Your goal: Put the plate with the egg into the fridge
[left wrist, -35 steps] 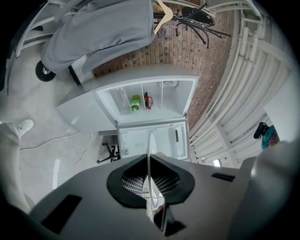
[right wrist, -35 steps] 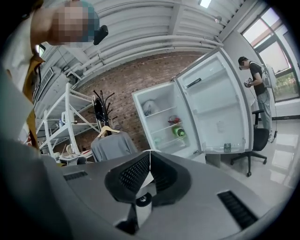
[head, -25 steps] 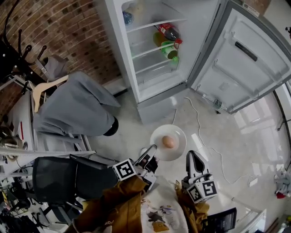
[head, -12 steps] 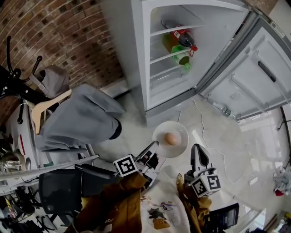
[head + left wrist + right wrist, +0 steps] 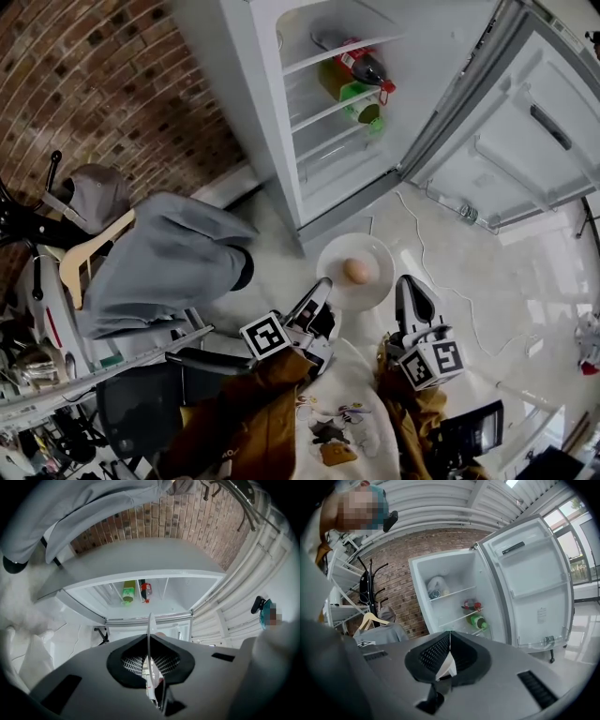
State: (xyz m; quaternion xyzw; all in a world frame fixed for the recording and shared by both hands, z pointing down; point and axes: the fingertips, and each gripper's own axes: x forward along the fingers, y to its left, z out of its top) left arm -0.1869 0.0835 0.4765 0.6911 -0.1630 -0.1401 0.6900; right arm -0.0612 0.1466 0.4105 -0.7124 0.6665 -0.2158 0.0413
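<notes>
A white plate (image 5: 336, 255) carrying a brown egg (image 5: 355, 271) hangs over the floor just in front of the open fridge (image 5: 337, 141). My left gripper (image 5: 319, 289) is shut on the plate's near left rim. In the left gripper view the plate (image 5: 150, 623) shows edge-on as a thin white line clamped between the jaws (image 5: 150, 638), pointing at the fridge (image 5: 140, 585). My right gripper (image 5: 406, 284) is beside the plate's right rim, shut, with nothing seen in it. Its own view (image 5: 450, 635) looks at the fridge shelves (image 5: 454, 597).
The fridge door (image 5: 534, 122) stands wide open to the right. Bottles (image 5: 361, 80) lie on the upper shelves. A grey jacket on a hanger (image 5: 159, 258) hangs left of the fridge by the brick wall (image 5: 112, 84). A white cable (image 5: 427, 248) runs across the floor.
Both grippers and the plate have come a little closer to the fridge. The left grip on the plate is unchanged.
</notes>
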